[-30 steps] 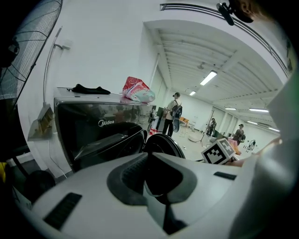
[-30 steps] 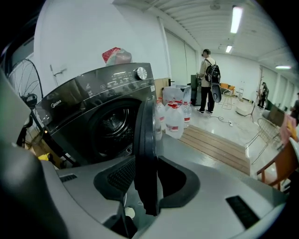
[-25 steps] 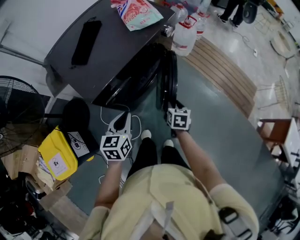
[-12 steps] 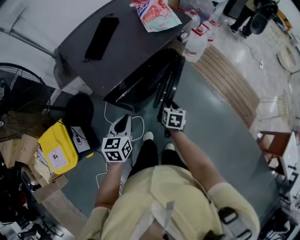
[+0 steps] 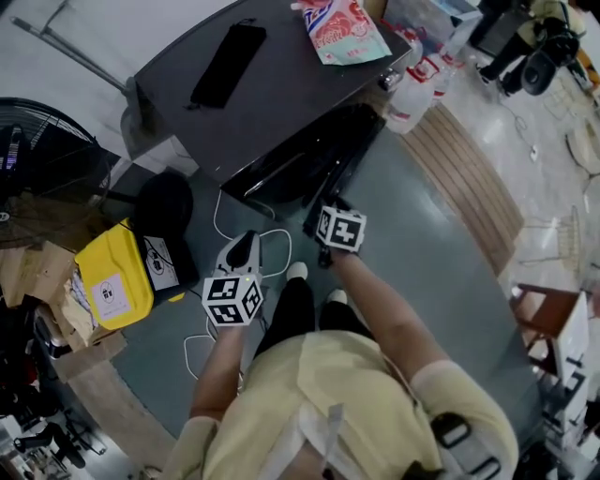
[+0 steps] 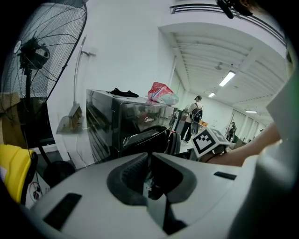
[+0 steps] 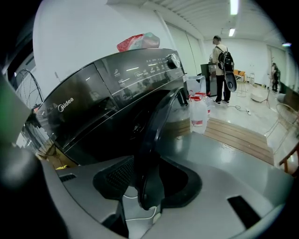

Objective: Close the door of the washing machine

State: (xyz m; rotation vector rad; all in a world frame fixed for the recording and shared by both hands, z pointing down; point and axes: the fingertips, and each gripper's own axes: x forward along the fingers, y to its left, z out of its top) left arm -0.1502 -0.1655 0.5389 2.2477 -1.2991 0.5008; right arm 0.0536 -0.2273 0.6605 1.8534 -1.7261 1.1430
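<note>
A dark washing machine [image 5: 281,94] stands ahead of me, its front facing down-right in the head view. Its round door [image 5: 323,178] hangs partly open, angled close to the front. In the right gripper view the door's rim [image 7: 154,130] runs down between the jaws of my right gripper [image 7: 147,186]. Those jaws are opening and stand wide apart around the rim. My left gripper [image 5: 246,242] hangs lower left, away from the door, shut on nothing [image 6: 149,182]. From the left gripper view the machine [image 6: 117,126] and the right gripper's marker cube [image 6: 208,140] are visible.
On the machine lie a black flat object [image 5: 228,64] and a snack bag [image 5: 342,28]. Plastic jugs [image 5: 417,89] and a wooden platform [image 5: 469,178] lie to the right. A fan [image 5: 47,169], a yellow bag [image 5: 112,281] and a white cable [image 5: 253,234] sit left. A person [image 7: 219,70] stands far off.
The door has swung from standing out toward the machine's front. My right gripper has gone with it toward the machine. The left gripper has shifted a little.
</note>
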